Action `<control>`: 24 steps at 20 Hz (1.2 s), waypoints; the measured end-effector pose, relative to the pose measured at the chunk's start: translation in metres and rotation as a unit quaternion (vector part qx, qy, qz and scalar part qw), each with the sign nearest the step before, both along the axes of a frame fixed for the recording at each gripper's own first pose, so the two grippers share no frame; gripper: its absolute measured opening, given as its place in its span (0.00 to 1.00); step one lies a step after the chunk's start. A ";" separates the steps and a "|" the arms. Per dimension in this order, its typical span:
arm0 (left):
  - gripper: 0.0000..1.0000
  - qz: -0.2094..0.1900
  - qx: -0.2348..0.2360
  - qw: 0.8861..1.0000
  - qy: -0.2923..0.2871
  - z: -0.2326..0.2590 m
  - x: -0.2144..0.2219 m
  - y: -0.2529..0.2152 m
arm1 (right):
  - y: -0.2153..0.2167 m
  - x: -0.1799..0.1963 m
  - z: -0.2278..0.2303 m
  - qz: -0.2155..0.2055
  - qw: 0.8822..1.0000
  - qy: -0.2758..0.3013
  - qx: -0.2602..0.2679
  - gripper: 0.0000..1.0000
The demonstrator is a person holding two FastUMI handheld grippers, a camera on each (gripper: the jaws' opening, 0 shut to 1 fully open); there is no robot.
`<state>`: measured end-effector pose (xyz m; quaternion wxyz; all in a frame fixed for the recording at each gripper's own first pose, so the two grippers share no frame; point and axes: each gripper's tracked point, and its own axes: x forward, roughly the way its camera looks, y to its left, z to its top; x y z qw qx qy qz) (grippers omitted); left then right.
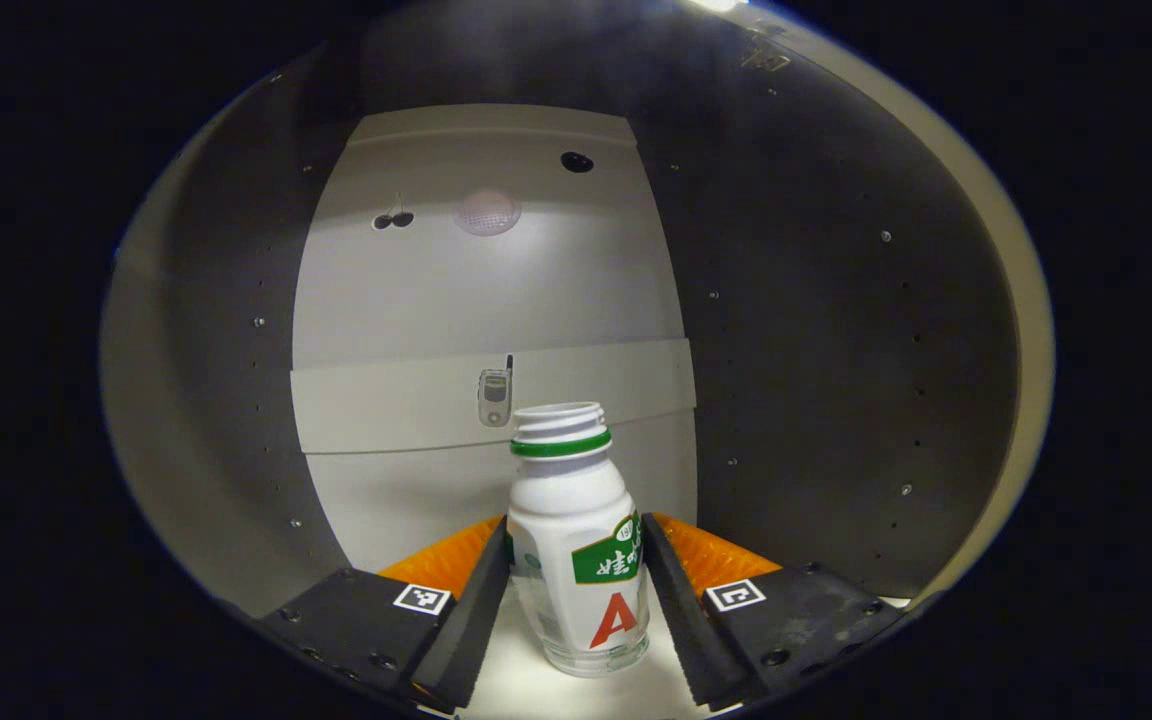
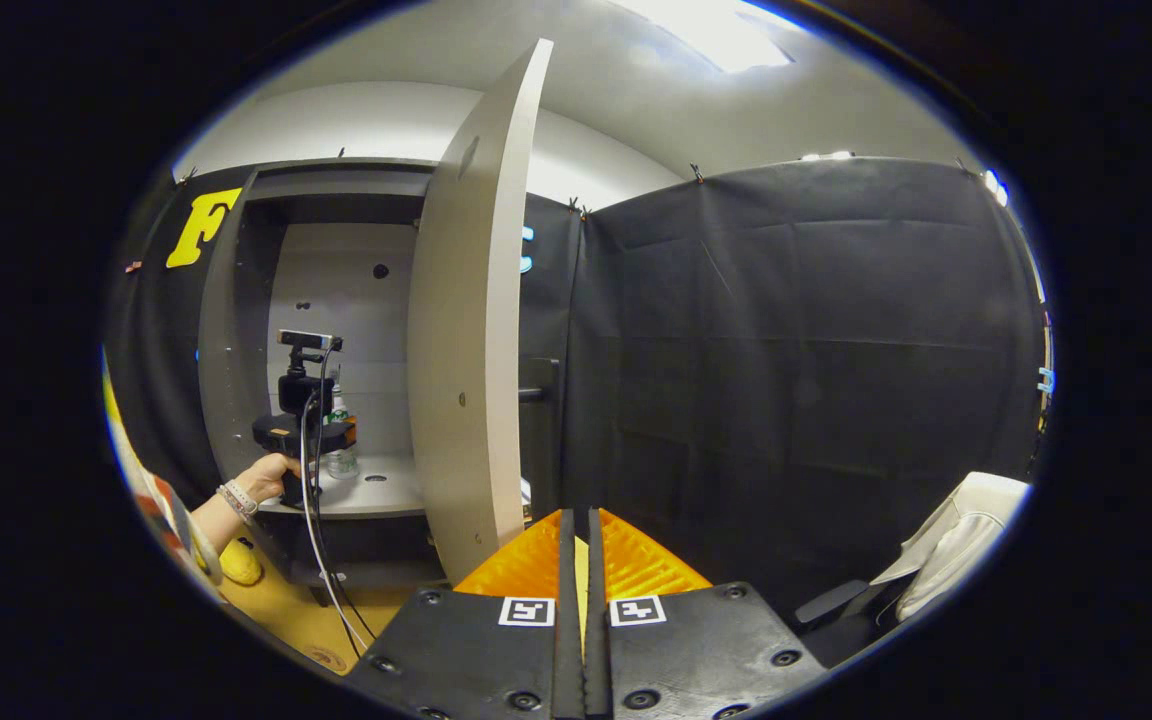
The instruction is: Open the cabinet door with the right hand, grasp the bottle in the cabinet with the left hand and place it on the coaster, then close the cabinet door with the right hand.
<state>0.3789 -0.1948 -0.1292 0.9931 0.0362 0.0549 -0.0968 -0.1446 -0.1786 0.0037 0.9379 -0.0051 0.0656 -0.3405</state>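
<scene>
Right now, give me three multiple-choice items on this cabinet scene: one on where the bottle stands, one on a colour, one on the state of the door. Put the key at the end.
1. Where is the white plastic bottle with no cap?
A. On the cabinet shelf, between the left gripper's fingers
B. On a coaster
C. Lying on the floor

2. What colour is the ring around the bottle's neck?
A. Red
B. Green
C. Blue

3. How does the pale flat cabinet door stand?
A. Shut
B. Taken off
C. Swung open

Key:
1 A, the left gripper view shows the bottle upright on the shelf with a finger on each side.
2 B, a green band sits just under the open threaded mouth.
3 C, the right gripper view shows the door swung out and the cabinet's inside in view; the right gripper is away from it, fingers together.
</scene>
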 end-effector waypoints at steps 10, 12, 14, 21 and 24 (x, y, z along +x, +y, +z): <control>0.75 -0.028 -0.043 0.998 -0.020 0.045 -0.074 0.018 | 0.028 -0.004 0.003 0.042 0.999 -0.016 -0.004 0.06; 0.77 -0.035 -0.052 0.998 -0.024 0.056 -0.099 0.024 | 0.038 -0.001 0.002 0.066 0.998 -0.021 0.002 0.06; 0.76 -0.035 -0.056 0.997 -0.029 0.065 -0.126 0.034 | 0.051 0.006 0.001 0.108 0.994 -0.022 0.004 0.06; 0.75 0.051 -0.034 0.998 -0.034 0.081 -0.237 0.087 | 0.093 0.026 -0.017 0.297 0.954 0.005 0.023 0.06; 0.75 0.103 -0.024 0.994 -0.016 0.066 -0.287 0.109 | 0.099 0.025 -0.021 0.357 0.934 0.014 0.019 0.05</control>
